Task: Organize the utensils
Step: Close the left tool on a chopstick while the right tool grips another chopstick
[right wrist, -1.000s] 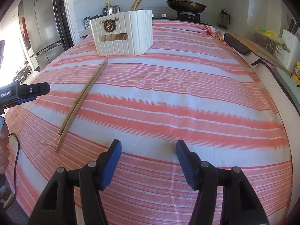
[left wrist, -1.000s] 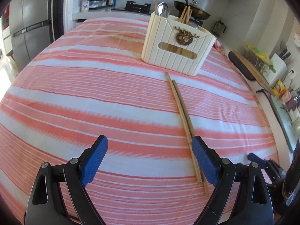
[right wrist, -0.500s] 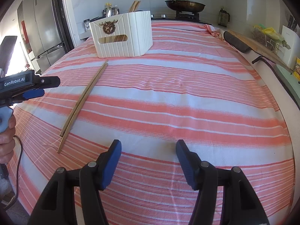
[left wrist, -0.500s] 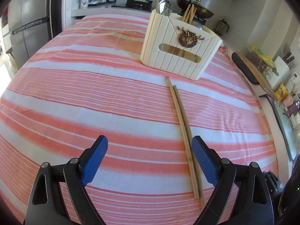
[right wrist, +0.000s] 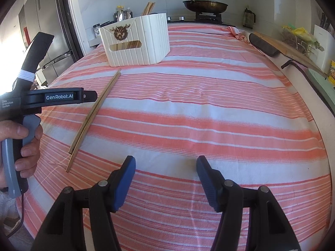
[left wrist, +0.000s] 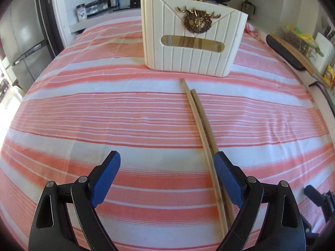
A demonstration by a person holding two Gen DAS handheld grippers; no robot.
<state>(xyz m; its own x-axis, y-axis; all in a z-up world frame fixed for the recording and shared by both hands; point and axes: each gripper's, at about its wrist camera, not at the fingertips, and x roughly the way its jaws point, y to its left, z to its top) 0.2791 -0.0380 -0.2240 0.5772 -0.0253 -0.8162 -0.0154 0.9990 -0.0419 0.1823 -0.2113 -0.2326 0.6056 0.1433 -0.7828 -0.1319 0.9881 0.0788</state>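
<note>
Two wooden chopsticks [left wrist: 202,125] lie side by side on the striped cloth, pointing at a cream utensil holder [left wrist: 192,41] with a gold deer emblem. The holder holds a spoon and more chopsticks. My left gripper [left wrist: 167,167] is open and empty; the chopsticks run just inside its right finger [left wrist: 227,175]. In the right wrist view the chopsticks [right wrist: 94,115] lie at the left, the holder [right wrist: 136,44] stands behind them, and the left gripper's body [right wrist: 52,98] hangs above them. My right gripper [right wrist: 165,171] is open and empty over bare cloth.
The table is covered by an orange and white striped cloth [right wrist: 209,104]. A pan [right wrist: 205,5] sits on a stove at the back. A dark board [right wrist: 263,45] and kitchen clutter line the right counter. A fridge [left wrist: 25,48] stands at the left.
My left gripper has moved forward toward the holder and chopsticks, which now look larger and closer. The right gripper has barely moved.
</note>
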